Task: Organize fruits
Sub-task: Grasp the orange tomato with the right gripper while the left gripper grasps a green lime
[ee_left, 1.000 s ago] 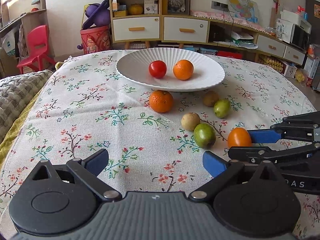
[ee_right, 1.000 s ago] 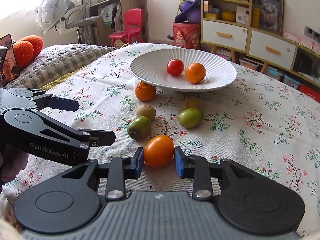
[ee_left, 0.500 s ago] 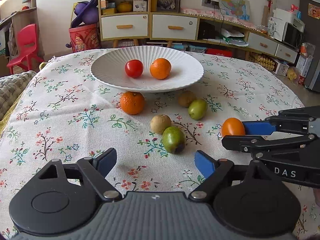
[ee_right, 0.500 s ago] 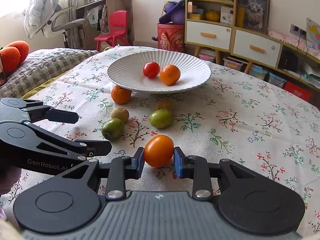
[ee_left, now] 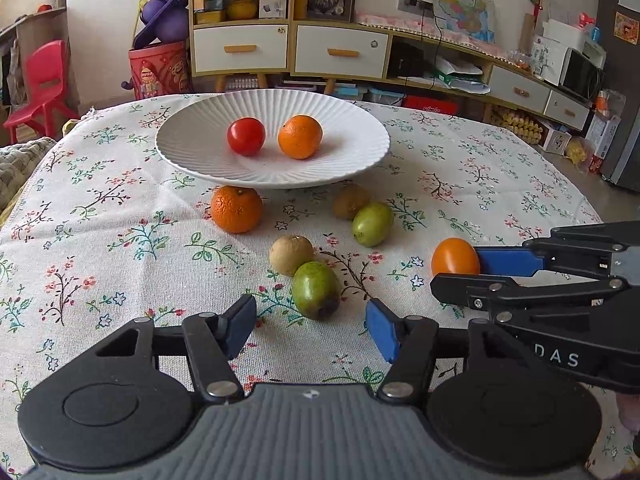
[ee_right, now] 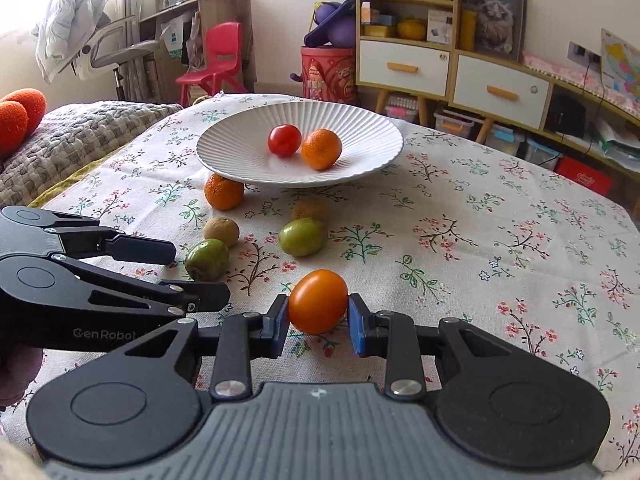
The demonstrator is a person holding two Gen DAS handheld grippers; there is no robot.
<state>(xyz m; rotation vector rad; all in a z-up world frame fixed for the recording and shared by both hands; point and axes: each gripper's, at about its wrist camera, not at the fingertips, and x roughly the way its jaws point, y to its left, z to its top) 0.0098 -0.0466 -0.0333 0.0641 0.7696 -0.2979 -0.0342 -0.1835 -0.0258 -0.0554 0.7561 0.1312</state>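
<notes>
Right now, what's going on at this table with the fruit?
A person is sorting fruit into the white plate, which already holds a red tomato and a mandarin. The right tool is shut on an orange tomato. The left tool has just been closing its jaws towards a green fruit, with nothing gripped yet. Another mandarin, a second green fruit and two brown fruits wait on the tablecloth.
</notes>
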